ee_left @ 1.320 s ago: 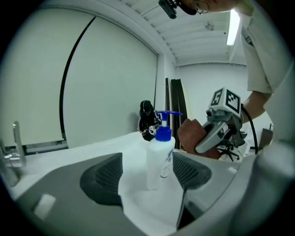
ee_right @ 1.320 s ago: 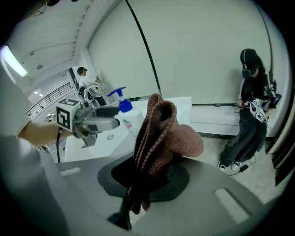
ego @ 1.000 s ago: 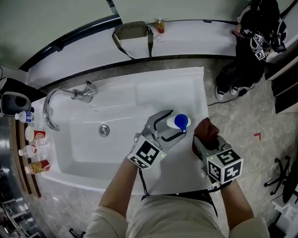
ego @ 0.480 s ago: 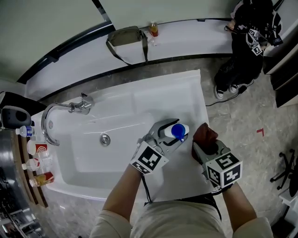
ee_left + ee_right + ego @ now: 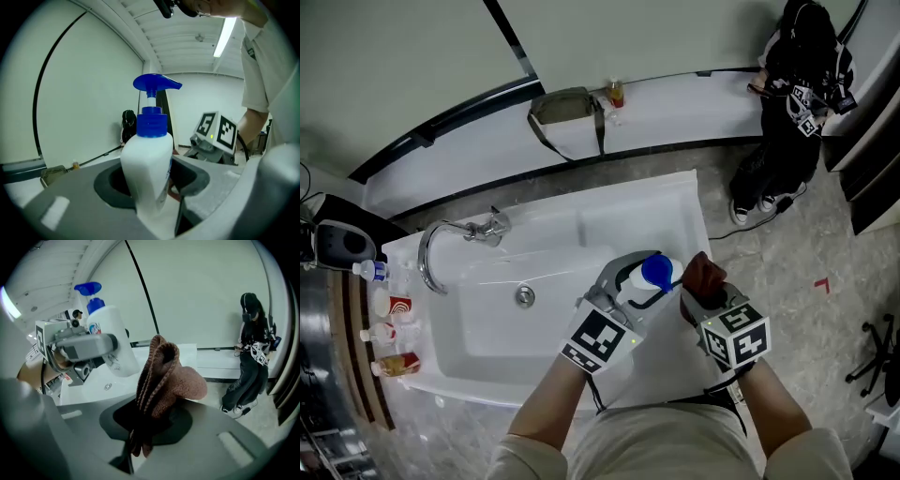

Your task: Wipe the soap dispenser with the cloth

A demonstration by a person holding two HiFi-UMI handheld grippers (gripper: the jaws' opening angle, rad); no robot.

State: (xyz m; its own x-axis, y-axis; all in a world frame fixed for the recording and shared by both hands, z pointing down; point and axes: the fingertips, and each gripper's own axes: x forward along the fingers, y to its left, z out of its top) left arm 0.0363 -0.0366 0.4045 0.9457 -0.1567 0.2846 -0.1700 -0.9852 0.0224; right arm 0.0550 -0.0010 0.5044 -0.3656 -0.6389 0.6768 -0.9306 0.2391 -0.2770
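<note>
Soap dispenser (image 5: pixel 654 274), a white bottle with a blue pump, is gripped about its body by the left gripper (image 5: pixel 630 281), whose jaws are pressed against its two sides. It is held over the flat right-hand side of the sink (image 5: pixel 487 323), clear of the bowl. It is judged to be steadied this way so that one side is presented to the other tool and the bottle cannot slide under rubbing.

A bunched reddish-brown cloth (image 5: pixel 701 274) is pinched at its lower folds by the right gripper (image 5: pixel 705 298). The loose upper part is left standing clear of the jaws as a wiping pad. The cloth is carried nearer the sink's right edge, just beside the bottle, though no contact between them can be confirmed.

Compared with half a second earlier, the gap between the two is seen narrowed, the cloth having been brought in toward the pump. The wiping itself is judged about to begin.
</note>
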